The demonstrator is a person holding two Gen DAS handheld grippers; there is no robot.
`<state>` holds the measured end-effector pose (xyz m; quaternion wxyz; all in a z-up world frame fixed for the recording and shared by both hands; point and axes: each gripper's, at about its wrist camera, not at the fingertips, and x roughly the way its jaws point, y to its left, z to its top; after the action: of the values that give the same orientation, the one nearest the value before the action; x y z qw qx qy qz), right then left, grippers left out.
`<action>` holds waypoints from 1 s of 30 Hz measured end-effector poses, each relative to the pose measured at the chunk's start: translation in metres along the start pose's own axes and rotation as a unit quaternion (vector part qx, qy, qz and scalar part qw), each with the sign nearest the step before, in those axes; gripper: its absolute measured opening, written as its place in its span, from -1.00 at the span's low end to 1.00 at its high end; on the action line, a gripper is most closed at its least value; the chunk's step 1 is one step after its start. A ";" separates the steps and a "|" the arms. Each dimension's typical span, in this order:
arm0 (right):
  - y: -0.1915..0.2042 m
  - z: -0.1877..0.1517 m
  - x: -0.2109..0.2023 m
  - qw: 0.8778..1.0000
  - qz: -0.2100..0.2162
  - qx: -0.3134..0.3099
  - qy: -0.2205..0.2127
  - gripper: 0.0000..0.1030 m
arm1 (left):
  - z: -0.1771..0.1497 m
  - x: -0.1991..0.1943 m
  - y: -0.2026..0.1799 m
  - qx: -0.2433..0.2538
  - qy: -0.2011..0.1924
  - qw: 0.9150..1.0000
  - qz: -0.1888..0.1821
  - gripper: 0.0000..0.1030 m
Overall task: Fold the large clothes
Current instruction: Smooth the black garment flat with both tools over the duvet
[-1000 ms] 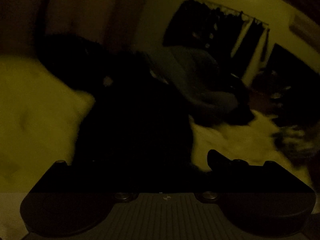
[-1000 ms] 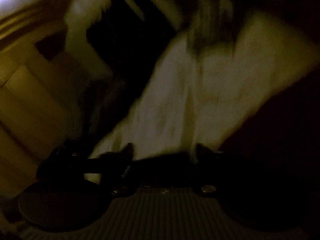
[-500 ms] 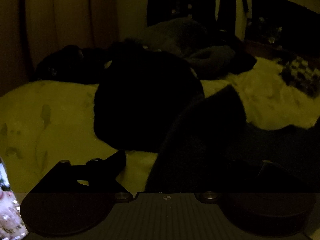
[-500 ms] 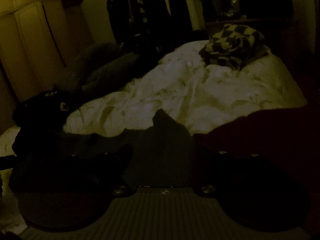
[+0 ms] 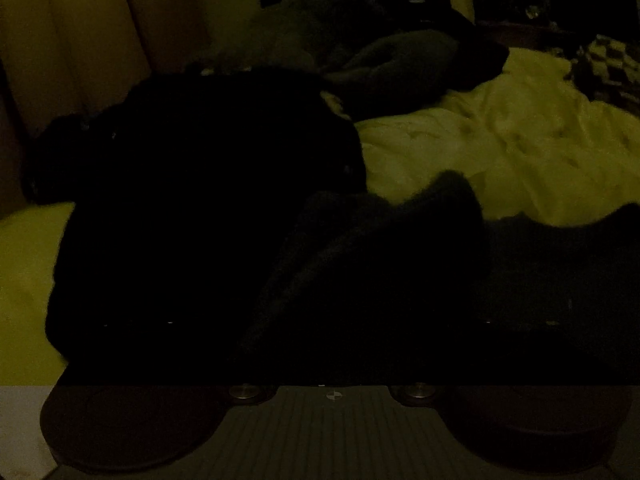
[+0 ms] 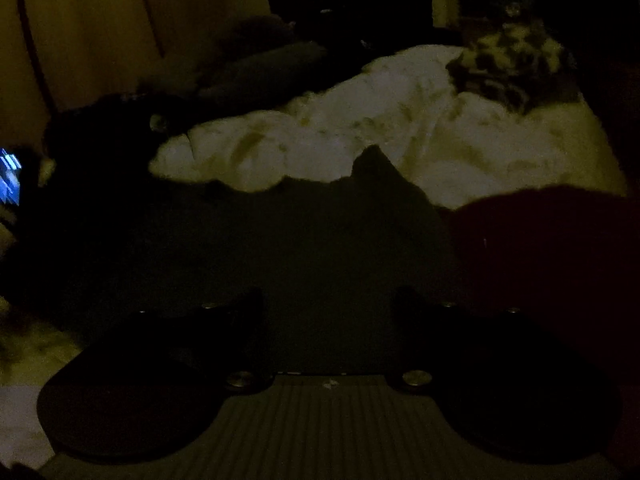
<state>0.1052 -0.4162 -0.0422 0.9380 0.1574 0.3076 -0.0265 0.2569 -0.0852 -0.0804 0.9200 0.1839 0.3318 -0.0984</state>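
The room is very dim. A dark grey garment (image 5: 400, 240) lies bunched on the pale bed cover (image 5: 500, 140), and its raised fold fills the space in front of my left gripper (image 5: 320, 316). That gripper's fingers are lost in the dark, and only faint screw glints show them standing wide apart. In the right wrist view the same grey garment (image 6: 320, 240) spreads flat under my right gripper (image 6: 328, 300). Its jaws are opening, with only flat cloth below the gap and nothing pinched. A dark red garment (image 6: 540, 248) lies to the right.
A black heap of clothing (image 5: 200, 200) sits at the left on the bed. Grey pillows or clothes (image 5: 400, 64) lie at the back, with a checkered blanket (image 6: 512, 60) at the far right. A curtain (image 5: 100, 40) hangs behind, and something glows blue (image 6: 8, 176) at the left edge.
Both views have rolled level from a tilted blur. The left gripper has sunk closer to the grey garment and the black heap, whose dark cloth now hides its fingers. The right view has shifted slightly.
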 end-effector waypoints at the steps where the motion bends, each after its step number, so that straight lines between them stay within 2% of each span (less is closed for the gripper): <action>1: -0.005 0.002 -0.006 1.000 0.005 0.013 -0.013 0.51 | 0.001 -0.006 -0.001 0.003 -0.002 1.000 -0.001 1.00; 4: -0.021 0.008 -0.027 0.997 -0.003 0.062 -0.054 0.64 | 0.003 -0.021 0.007 -0.017 0.003 1.000 -0.023 1.00; 8: -0.047 0.008 -0.039 0.990 -0.040 0.130 -0.049 0.64 | 0.000 -0.055 0.019 -0.091 0.017 0.993 -0.069 1.00; 10: -0.054 0.004 -0.044 0.987 -0.036 0.149 -0.042 0.63 | -0.007 -0.076 0.011 -0.092 0.014 0.991 -0.096 1.00; 13: -0.057 0.000 -0.049 0.988 -0.006 0.150 -0.031 0.56 | -0.019 -0.102 -0.015 -0.045 0.011 0.990 -0.133 1.00; 16: -0.046 -0.002 -0.049 0.996 0.009 0.090 -0.001 0.54 | -0.034 -0.112 -0.048 0.019 0.041 0.981 -0.188 1.00; 18: -0.031 -0.003 -0.051 0.999 0.020 -0.017 0.018 0.55 | -0.043 -0.109 -0.062 0.035 0.063 0.979 -0.193 1.00; 20: -0.013 -0.012 -0.059 0.989 -0.007 -0.150 0.015 0.59 | -0.049 -0.099 -0.065 0.034 0.074 0.980 -0.184 1.00; 22: -0.007 -0.024 -0.059 0.970 -0.049 -0.237 0.019 0.63 | -0.051 -0.084 -0.057 -0.004 0.095 0.979 -0.182 1.00; 23: -0.009 -0.027 -0.056 0.967 -0.053 -0.246 0.026 0.61 | -0.051 -0.079 -0.052 -0.022 0.105 0.977 -0.187 1.00; 26: -0.020 -0.033 -0.036 0.974 -0.022 -0.223 0.041 0.26 | -0.054 -0.072 -0.047 -0.044 0.109 0.974 -0.192 1.00; 28: -0.014 -0.037 -0.025 0.967 -0.023 -0.250 0.037 0.29 | -0.053 -0.073 -0.049 -0.042 0.104 0.976 -0.187 1.00; 30: -0.007 -0.037 -0.023 0.963 -0.019 -0.267 0.012 0.17 | -0.052 -0.076 -0.044 -0.049 0.092 0.979 -0.177 1.00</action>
<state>0.0645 -0.4123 -0.0582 0.9416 -0.1046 0.3175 0.0409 0.1561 -0.0999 -0.0800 0.8613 0.0856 0.4468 -0.2262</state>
